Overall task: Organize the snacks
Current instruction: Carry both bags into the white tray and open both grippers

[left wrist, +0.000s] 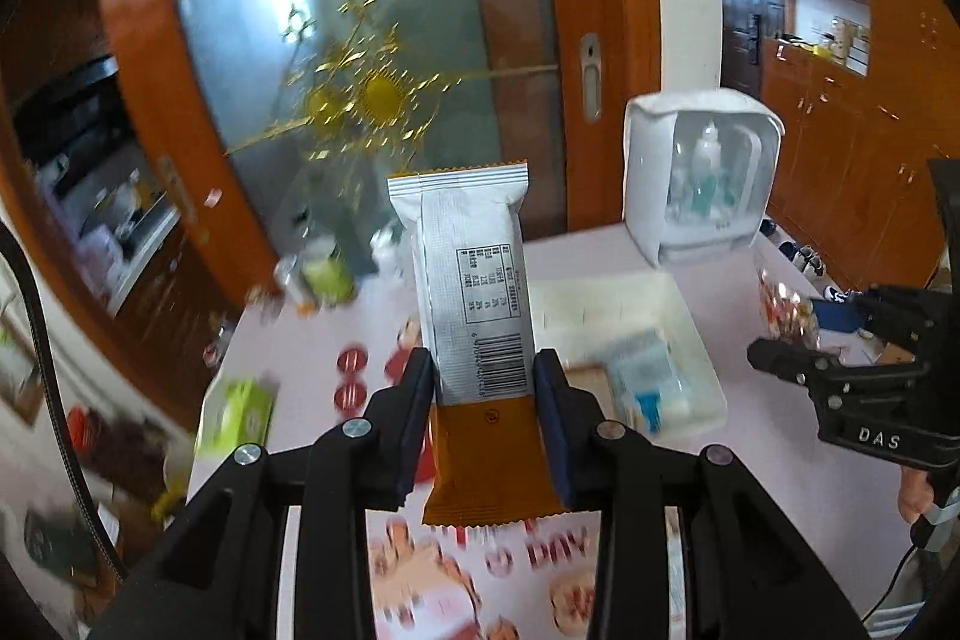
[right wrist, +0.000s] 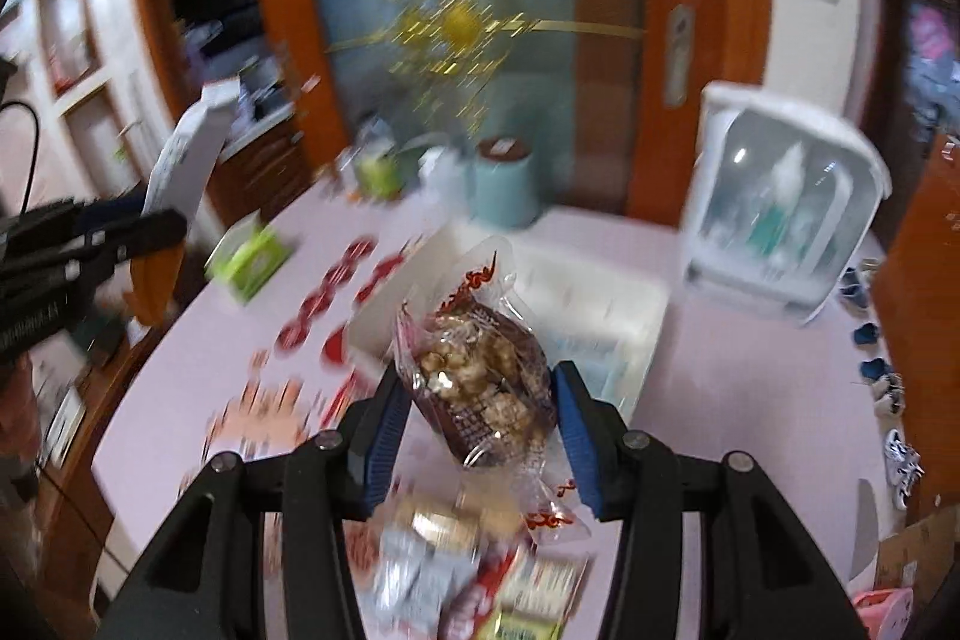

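My left gripper (left wrist: 483, 388) is shut on a long silver and orange snack bar packet (left wrist: 471, 292), held upright above the pink table (left wrist: 324, 394). In the right wrist view my right gripper (right wrist: 477, 418) is shut on a clear wrapped brown nut snack (right wrist: 480, 376), also lifted off the table. A white open box (left wrist: 690, 316) (right wrist: 624, 310) lies beyond both, with a blue and white packet (left wrist: 642, 382) inside. Loose snack packets (right wrist: 480, 580) lie blurred under my right gripper. The right gripper (left wrist: 786, 352) shows at the right edge of the left wrist view; the left gripper (right wrist: 153, 226) shows at the left of the right one.
A white case with a clear window (left wrist: 702, 178) (right wrist: 780, 202) stands at the table's far right. A green box (left wrist: 240, 412) (right wrist: 249, 259), a green jar (left wrist: 327, 274), and a pale blue canister (right wrist: 504, 184) sit at the far left. Glass sliding door (left wrist: 360, 40) behind.
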A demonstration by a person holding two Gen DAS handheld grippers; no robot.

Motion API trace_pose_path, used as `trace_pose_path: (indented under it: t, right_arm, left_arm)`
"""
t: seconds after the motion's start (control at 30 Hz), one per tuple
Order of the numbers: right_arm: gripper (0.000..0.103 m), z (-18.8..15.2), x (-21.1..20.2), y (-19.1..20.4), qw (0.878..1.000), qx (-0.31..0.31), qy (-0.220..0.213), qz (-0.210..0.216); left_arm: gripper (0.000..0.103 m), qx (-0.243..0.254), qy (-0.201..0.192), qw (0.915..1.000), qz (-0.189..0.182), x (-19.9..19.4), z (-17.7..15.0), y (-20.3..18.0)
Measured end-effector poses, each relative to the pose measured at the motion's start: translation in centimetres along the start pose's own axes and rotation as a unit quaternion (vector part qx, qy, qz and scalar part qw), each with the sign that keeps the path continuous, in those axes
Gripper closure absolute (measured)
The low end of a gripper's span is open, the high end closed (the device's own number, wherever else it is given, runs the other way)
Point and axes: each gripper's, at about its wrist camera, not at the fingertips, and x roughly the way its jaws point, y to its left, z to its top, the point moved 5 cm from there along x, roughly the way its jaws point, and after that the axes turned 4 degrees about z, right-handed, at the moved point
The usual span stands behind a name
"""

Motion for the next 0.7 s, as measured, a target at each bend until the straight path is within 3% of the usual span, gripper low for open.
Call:
trace_pose_path:
  t: [0.13,0.27,0.33,0.37,0.4,0.5,0.7]
  right_arm:
    - [0.054,2.9,3.2,-1.4,0.998,0.045,0.002,-0.038]
    - [0.053,3.5,7.8,-2.9,0.994,0.084,0.033,-0.069]
    - [0.053,3.1,9.8,-3.8,0.991,0.103,0.046,-0.076]
    - [0.053,2.8,10.6,-4.1,0.989,0.115,0.055,-0.077]
    - [0.053,2.6,11.1,-4.4,0.987,0.127,0.063,-0.078]
    - [0.042,1.6,12.0,-5.2,0.982,0.145,0.074,-0.095]
    - [0.041,0.3,11.2,-5.4,0.979,0.157,0.076,-0.104]
  left_arm:
    - [0.070,0.001,0.010,0.9994,-0.032,5.1,2.6,0.4]
    - [0.066,-0.012,0.043,0.9974,-0.057,11.0,2.5,-0.2]
    - [0.049,-0.014,0.060,0.9961,-0.064,13.4,1.4,-0.8]
    - [0.023,-0.014,0.069,0.9951,-0.069,14.5,1.1,-1.1]
    - [0.011,-0.016,0.076,0.9945,-0.070,15.5,0.8,-1.1]
    - [0.011,-0.012,0.076,0.9942,-0.076,16.8,-0.1,-1.4]
    - [0.011,-0.020,0.086,0.9922,-0.088,17.4,-1.4,-0.3]
